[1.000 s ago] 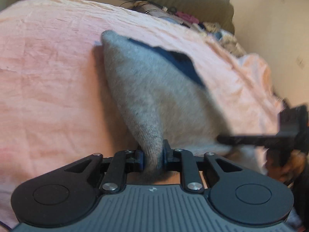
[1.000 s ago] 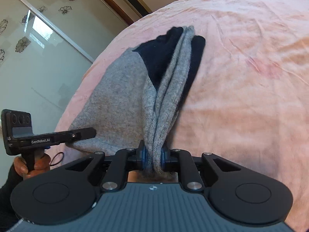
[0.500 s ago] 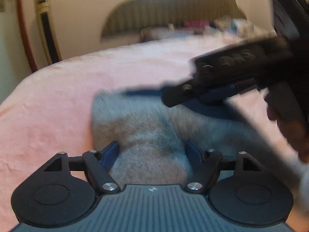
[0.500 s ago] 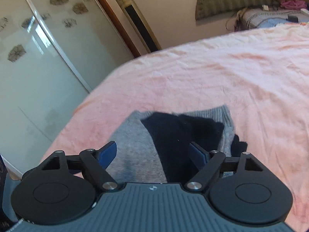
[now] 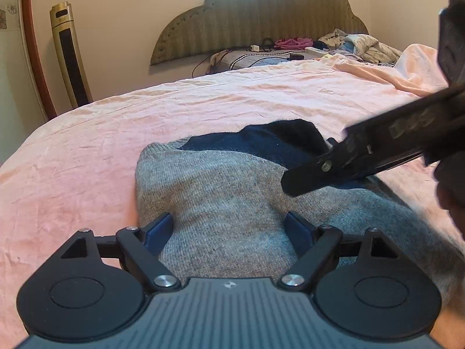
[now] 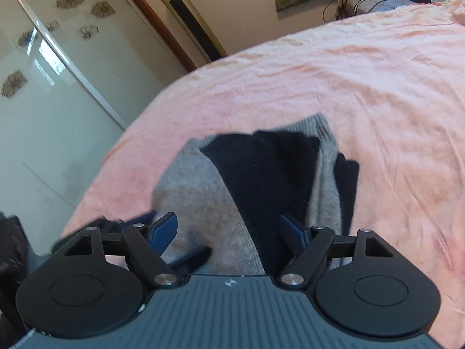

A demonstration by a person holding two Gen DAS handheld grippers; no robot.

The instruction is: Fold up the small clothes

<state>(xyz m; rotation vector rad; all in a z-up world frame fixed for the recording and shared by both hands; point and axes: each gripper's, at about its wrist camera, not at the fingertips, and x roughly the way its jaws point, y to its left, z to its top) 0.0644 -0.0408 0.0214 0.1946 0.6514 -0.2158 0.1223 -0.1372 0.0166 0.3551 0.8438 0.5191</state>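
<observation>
A small grey knit garment with a navy panel lies folded on the pink bed sheet. My left gripper hovers over its near grey edge. Its jaws are opening, and the blue pads stand wide apart without pressing the cloth. The right gripper's black finger reaches in from the right over the navy part. In the right wrist view the garment lies below my right gripper. Those jaws are closing with cloth between them, and the pads are clear of it.
A padded headboard stands at the far end with loose clothes and cables before it. A gold tower fan and a wooden door frame are at the left. Frosted sliding doors border the bed's left side.
Both grippers were shut on bunched cloth and have let go and opened. The garment has dropped flat onto the sheet, and both views have swung toward the headboard.
</observation>
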